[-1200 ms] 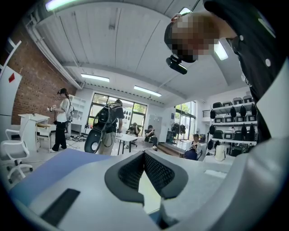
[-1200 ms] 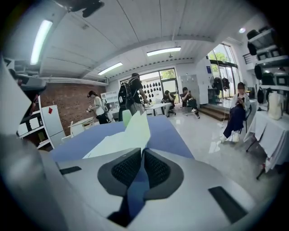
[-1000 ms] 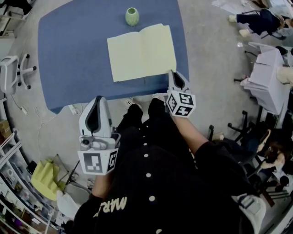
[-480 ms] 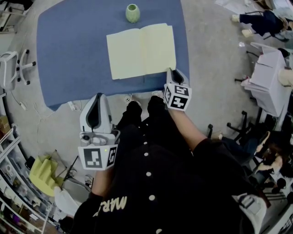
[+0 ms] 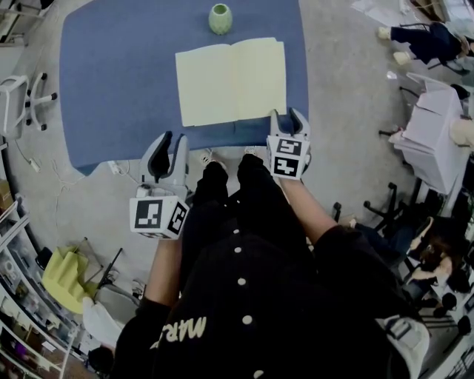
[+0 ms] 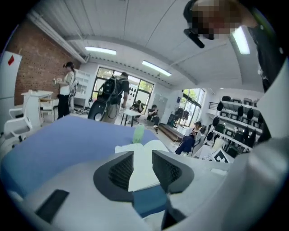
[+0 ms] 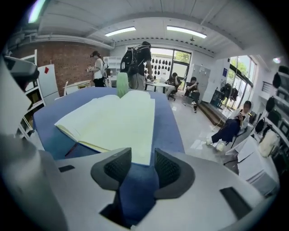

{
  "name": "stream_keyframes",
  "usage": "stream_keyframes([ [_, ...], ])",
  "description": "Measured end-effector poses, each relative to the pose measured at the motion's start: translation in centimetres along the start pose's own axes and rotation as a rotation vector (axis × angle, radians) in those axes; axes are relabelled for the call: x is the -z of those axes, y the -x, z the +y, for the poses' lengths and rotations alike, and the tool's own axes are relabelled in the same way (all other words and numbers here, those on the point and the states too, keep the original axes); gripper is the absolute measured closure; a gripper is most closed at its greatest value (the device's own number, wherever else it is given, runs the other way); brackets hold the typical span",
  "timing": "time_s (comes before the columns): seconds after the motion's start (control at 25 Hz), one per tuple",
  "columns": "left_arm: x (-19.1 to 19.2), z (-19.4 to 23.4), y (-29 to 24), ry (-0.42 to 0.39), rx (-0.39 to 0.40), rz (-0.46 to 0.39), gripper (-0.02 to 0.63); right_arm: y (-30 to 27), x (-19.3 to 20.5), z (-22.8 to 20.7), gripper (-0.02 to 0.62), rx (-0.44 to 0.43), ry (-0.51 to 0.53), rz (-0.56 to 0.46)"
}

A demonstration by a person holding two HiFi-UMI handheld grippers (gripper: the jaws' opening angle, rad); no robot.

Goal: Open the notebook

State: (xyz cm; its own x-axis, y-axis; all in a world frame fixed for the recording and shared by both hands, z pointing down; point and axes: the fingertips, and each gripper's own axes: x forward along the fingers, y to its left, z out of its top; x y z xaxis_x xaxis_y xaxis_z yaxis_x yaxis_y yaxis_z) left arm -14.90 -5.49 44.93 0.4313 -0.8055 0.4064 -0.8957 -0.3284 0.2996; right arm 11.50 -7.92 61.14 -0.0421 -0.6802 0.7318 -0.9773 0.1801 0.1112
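Note:
The notebook [image 5: 231, 80] lies open on the blue table [image 5: 118, 81], its pale yellow pages facing up; it also shows in the right gripper view as the notebook [image 7: 113, 122] and in the left gripper view as the notebook [image 6: 146, 155]. My right gripper [image 5: 289, 118] hovers at the table's near edge, just below the notebook's right page, its jaws opening with nothing between them. My left gripper [image 5: 169, 141] hangs off the table's near edge, left of the notebook, jaws opening and empty.
A small green vase [image 5: 220, 18] stands at the table's far edge beyond the notebook. A white chair [image 5: 22, 107] sits left of the table. Chairs and a white-covered table [image 5: 433, 133] stand at the right. People move about in the background of both gripper views.
Both grippers went from shut to open. The left gripper has moved up the picture toward the table's near edge. The right gripper has rolled and edged slightly toward the notebook.

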Motion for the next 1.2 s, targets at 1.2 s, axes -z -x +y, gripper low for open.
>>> stream_keyframes([
  [1.2,10.3,5.0,-8.5,0.333,-0.071,0.293,0.484,-1.8,-0.4,1.1,0.489,-0.104,0.134,0.046],
])
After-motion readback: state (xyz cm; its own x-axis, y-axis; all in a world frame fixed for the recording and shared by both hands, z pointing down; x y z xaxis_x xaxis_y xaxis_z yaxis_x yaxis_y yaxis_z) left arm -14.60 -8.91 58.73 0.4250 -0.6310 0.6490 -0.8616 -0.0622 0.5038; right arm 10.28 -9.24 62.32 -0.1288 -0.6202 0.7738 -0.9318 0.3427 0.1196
